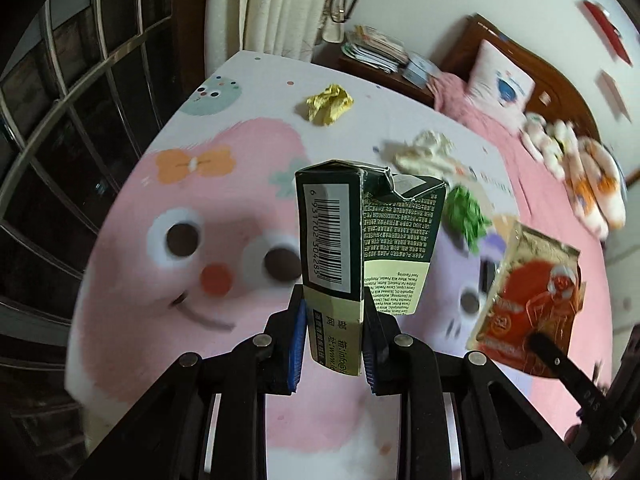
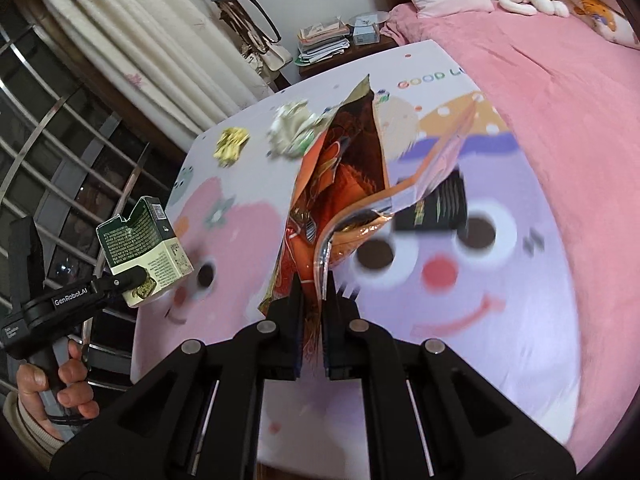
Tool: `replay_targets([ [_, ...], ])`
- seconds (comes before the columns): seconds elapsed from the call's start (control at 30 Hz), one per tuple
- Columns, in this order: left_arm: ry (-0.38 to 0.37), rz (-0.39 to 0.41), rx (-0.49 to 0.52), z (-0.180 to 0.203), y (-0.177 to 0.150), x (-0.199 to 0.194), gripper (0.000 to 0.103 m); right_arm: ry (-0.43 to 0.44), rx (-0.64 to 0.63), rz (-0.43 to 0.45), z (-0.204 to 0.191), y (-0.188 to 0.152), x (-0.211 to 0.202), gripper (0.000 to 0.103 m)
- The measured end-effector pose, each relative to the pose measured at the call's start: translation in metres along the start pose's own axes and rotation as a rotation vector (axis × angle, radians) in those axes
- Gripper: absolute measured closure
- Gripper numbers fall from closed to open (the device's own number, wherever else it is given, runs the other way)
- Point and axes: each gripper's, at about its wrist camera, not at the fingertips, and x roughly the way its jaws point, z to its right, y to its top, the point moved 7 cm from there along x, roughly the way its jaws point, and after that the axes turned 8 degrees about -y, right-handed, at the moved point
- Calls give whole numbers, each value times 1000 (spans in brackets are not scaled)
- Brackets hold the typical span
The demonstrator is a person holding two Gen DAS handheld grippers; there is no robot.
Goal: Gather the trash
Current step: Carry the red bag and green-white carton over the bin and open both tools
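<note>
L wrist: left gripper (image 1: 334,344) jaws pinch the torn green carton (image 1: 360,248) at its lower end, centre frame, above the counter (image 1: 132,240); keep the squeeze steady while carrying | R wrist: right gripper (image 2: 312,336) jaws pressed on the orange wrapper (image 2: 340,184), which fans upward mid-frame; crumpled paper (image 2: 232,142) still on the counter, upper left

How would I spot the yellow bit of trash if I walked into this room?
Look at the cartoon-face blanket spread over the bed. Near its far edge, toward the curtains, lies a crumpled yellow paper ball alone on the white part. The crumpled wad nearest it is cream-white and the next one is green; only this one is yellow.
</note>
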Motion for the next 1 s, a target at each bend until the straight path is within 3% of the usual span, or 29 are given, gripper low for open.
replay_targets([
  [0.3, -32, -58, 177, -63, -123, -87, 80, -29, -21, -12, -57, -134, -49, 99],
  [0.5, -49, -130, 278, -93, -196, -116, 80, -55, -71, -61, -93, -227, -71, 99],
  [0.6, -54, -169, 338, -98, -226, -119, 80, -81, -108, -116, -102, -271, -71, 99],
  [0.77, -44, -248, 417, -106, -277, -115, 80, -100, -130, -186, -99, -313, -65, 99],
  [1.0, -2, -388, 435, -129, -345, -78, 80, -128, -98, -334, -70, -389, -20, 100],
])
